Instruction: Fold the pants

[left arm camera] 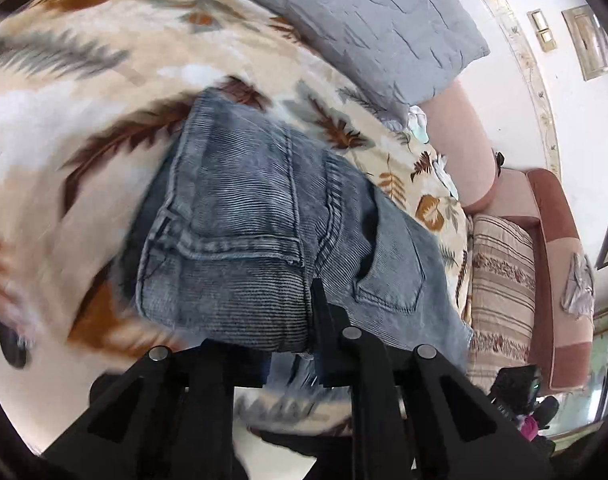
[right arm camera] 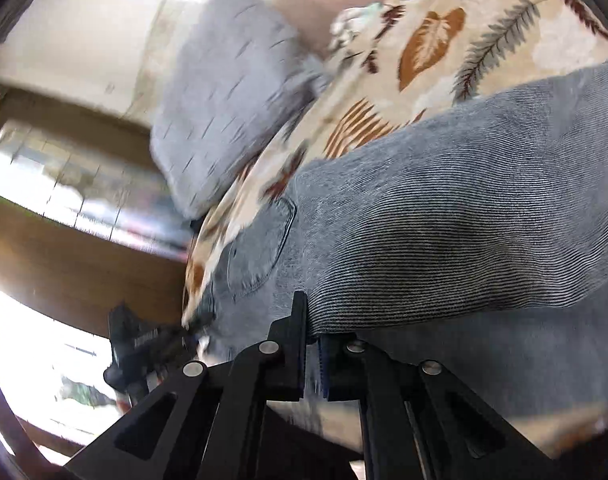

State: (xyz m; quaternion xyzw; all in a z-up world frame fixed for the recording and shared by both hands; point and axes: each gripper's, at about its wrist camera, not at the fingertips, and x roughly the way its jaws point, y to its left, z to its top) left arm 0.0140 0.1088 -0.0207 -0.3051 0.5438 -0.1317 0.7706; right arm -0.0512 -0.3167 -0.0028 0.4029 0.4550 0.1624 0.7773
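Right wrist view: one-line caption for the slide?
Right gripper shut on a fold of grey-blue corduroy pants over a leaf-print bedspread, grey pillow behind.

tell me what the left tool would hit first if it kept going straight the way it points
Most likely the jeans themselves: the left tool already grips their near edge, and denim fills the line ahead. Beyond lies the leaf-print blanket, though depth is unclear.
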